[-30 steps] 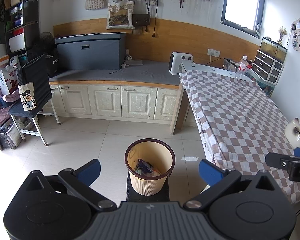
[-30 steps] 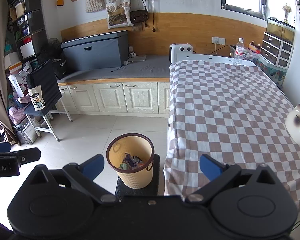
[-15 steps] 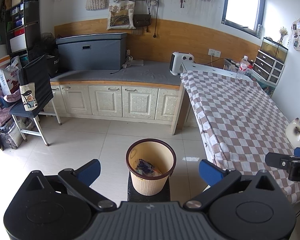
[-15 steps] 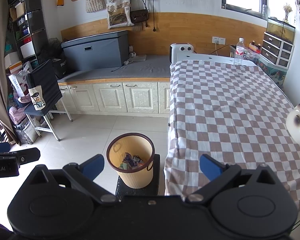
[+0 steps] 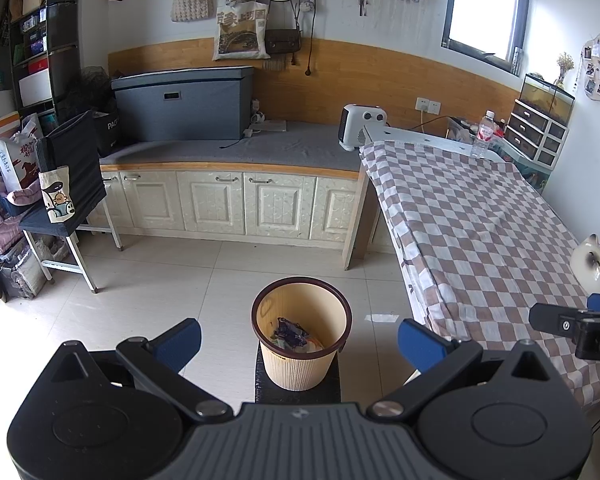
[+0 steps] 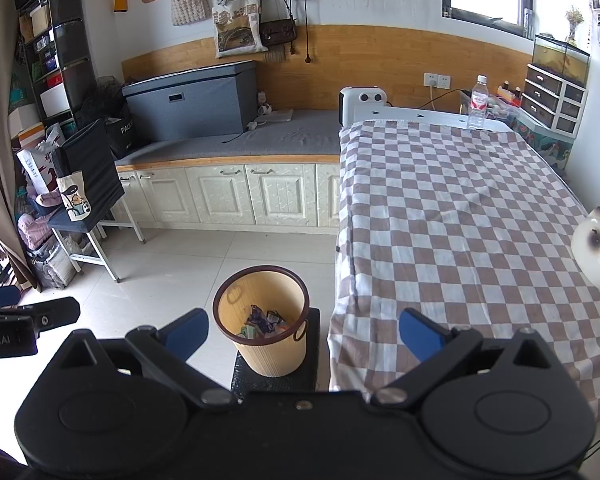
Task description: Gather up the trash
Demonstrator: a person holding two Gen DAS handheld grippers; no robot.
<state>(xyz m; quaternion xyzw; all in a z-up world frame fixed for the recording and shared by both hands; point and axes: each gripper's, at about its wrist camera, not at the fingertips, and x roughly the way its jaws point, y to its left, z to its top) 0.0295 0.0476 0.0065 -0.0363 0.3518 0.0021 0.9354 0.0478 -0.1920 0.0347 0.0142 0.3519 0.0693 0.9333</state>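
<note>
**Both claws empty above the trash bin, scanning for what is left**

On my left, my left claw point(image 5: 298, 340) is spread wide with nothing between its blue fingertips point(image 5: 180, 338). Just ahead and below it stands the trash bin point(image 5: 300, 354), a beige ribbed bucket with a dark brown rim, set on a small black stand on the tiled floor. Crumpled wrappers point(image 5: 290, 332) lie at its bottom, so the trash I can see is already inside.

Moving right, a small white scrap point(image 5: 381, 317) lies flat on the floor between the bin and the bed point(image 5: 480, 232). I cannot tell what it is; I judge it the likeliest thing left to collect.

Further right, my right claw point(image 6: 302, 332) is also spread and empty, hovering over the edge of the bed's checked cover point(image 6: 460, 216), which looks bare.

To do this step well, I should lower one claw flat to the floor, pinch the scrap by an edge, then release it over the bin's mouth.
</note>
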